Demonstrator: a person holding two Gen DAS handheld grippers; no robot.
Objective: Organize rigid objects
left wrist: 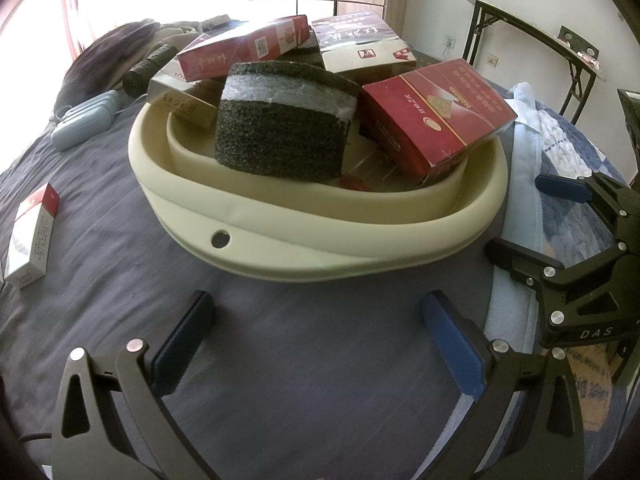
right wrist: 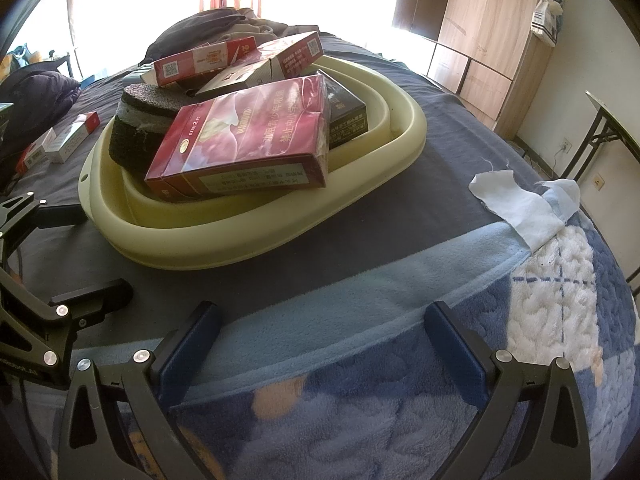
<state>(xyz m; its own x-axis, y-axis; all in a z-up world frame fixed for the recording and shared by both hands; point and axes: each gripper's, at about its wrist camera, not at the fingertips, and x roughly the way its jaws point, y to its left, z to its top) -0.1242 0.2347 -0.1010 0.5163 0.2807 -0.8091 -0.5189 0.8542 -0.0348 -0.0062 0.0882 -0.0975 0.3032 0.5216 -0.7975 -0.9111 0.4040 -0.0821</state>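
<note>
A cream plastic basin [left wrist: 320, 240] [right wrist: 360, 184] sits on the dark bedsheet. Piled in it are a black sponge block [left wrist: 280, 132] [right wrist: 136, 136], a red cigarette carton [left wrist: 436, 116] [right wrist: 248, 144] leaning on the rim, a long red carton [left wrist: 244, 48] [right wrist: 200, 60], a dark box [right wrist: 344, 116] and a brown and white box [left wrist: 360, 44]. My left gripper [left wrist: 318, 308] [right wrist: 80, 252] is open just before the basin's near rim, holding nothing. My right gripper [right wrist: 322, 316] [left wrist: 528, 220] is open over the blue blanket, to the right of the basin, also holding nothing.
Outside the basin, a red and white cigarette pack [left wrist: 32, 236] [right wrist: 68, 140] lies to the left, with a blue-grey case [left wrist: 84, 120] and a black roll [left wrist: 148, 66] farther back. A white cloth [right wrist: 520, 208] lies on the blanket [right wrist: 400, 360]. A folding table [right wrist: 612, 120] stands at right.
</note>
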